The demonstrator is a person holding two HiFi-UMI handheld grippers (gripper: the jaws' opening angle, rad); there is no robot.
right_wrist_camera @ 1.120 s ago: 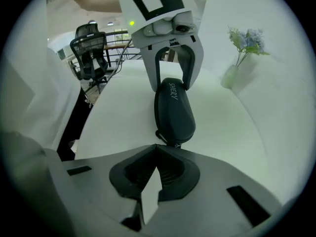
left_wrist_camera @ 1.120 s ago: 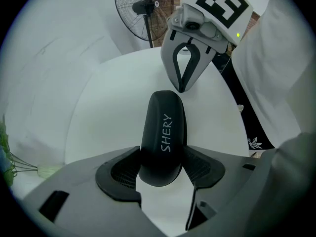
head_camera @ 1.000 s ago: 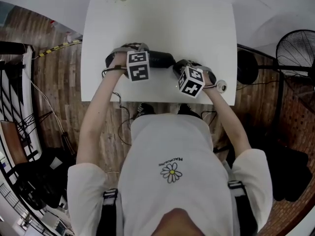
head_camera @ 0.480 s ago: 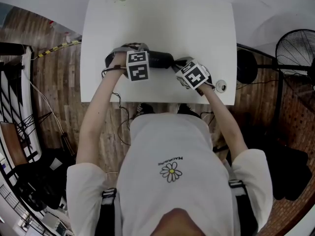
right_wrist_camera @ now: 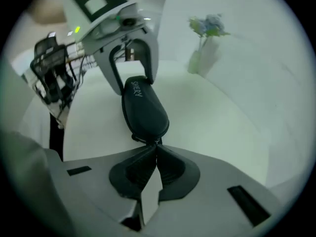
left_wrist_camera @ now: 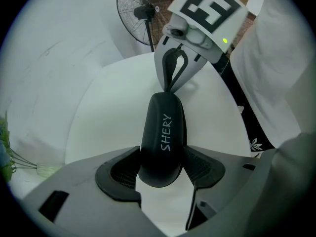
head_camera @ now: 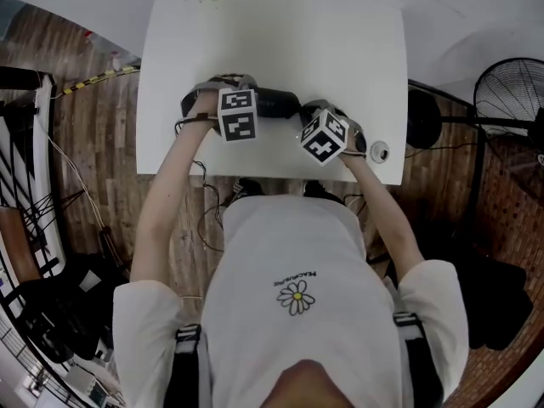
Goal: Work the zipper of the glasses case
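My left gripper (left_wrist_camera: 162, 168) clamped the black oval glasses case (left_wrist_camera: 165, 125). My right gripper (right_wrist_camera: 154, 156) had just closed on the small zipper pull (right_wrist_camera: 150, 141) at its 3 o'clock end. I judged a slow, straight pull best.

Case (head_camera: 276, 103) on table (head_camera: 272, 41) — left claw (left_wrist_camera: 162, 166), right claw (right_wrist_camera: 155, 151) flanking

The right hand-held gripper (right_wrist_camera: 156, 149) jaws have just closed, pinching the zipper pull (right_wrist_camera: 150, 141); black glasses case (right_wrist_camera: 144, 111) lies on white table (right_wrist_camera: 222, 122).
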